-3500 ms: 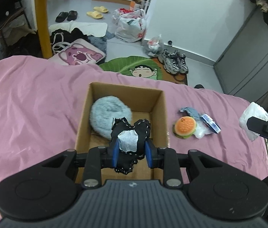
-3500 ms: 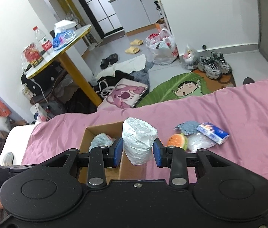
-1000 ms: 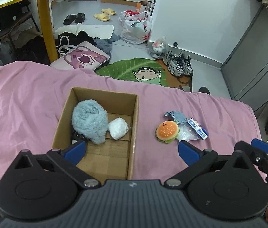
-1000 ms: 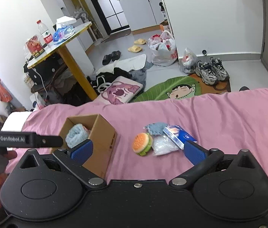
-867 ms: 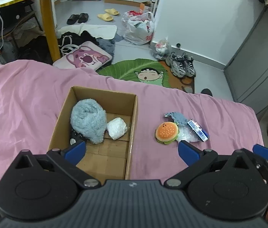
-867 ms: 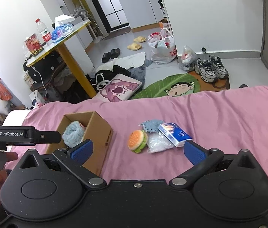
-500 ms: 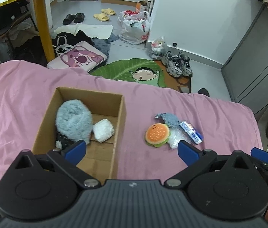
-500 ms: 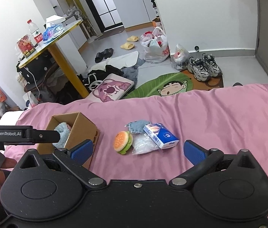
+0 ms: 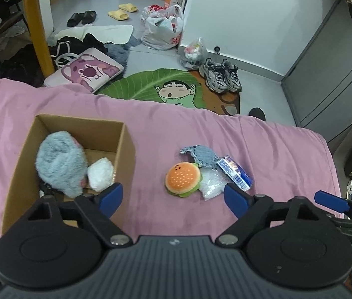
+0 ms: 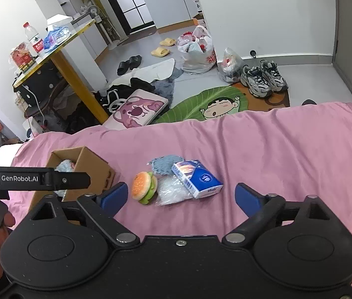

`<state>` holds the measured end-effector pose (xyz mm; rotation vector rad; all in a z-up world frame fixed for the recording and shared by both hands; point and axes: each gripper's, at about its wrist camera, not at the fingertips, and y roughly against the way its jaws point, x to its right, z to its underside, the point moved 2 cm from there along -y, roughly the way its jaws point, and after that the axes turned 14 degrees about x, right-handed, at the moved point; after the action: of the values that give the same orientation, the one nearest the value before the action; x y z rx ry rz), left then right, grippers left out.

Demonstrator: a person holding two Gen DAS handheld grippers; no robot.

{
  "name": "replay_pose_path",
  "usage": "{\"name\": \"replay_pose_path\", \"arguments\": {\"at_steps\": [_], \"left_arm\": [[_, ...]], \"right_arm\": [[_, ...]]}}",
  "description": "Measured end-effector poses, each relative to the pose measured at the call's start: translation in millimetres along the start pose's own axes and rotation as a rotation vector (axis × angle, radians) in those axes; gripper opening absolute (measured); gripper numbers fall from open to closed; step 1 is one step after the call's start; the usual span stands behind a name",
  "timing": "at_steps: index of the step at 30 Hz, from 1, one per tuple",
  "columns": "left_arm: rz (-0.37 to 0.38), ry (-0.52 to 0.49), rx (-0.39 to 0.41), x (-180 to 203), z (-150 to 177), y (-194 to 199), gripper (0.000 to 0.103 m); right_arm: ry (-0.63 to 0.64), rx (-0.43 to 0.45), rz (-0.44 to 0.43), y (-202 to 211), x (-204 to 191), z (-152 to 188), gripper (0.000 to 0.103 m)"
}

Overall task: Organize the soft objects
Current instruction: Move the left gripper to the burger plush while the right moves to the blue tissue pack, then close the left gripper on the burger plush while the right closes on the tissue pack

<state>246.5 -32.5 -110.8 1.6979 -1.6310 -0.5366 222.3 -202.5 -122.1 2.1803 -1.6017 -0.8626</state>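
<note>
An open cardboard box (image 9: 126, 149) sits on the pink bedding at nine o'clock in the left wrist view; inside it a fluffy grey plush (image 9: 60, 159) leans against the left wall, with a white crinkled bundle (image 9: 100, 174) touching it at three o'clock; well apart, toward the centre, lies a burger plush (image 9: 182, 179) on its side; a grey knitted cloth (image 9: 202, 154) at its one o'clock; a clear plastic bag (image 9: 210, 184) and a blue tissue pack (image 9: 235, 172) touching at three o'clock
</note>
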Motion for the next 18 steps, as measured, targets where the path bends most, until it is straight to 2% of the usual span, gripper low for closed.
{"name": "replay_pose_path", "arguments": {"at_steps": [3, 11, 18], "left_arm": [[0.005, 0.009, -0.017, 5, 1, -11, 0.081], [0.027, 0.026, -0.067, 15, 5, -44, 0.06], [0.007, 0.027, -0.106, 22, 12, -67, 0.052]], "right_arm": [[-0.01, -0.01, 0.005, -8, 6, -1, 0.085], [-0.05, -0.033, -0.015, -30, 17, 0, 0.08], [-0.077, -0.077, -0.027, -51, 27, 2, 0.075]]}}
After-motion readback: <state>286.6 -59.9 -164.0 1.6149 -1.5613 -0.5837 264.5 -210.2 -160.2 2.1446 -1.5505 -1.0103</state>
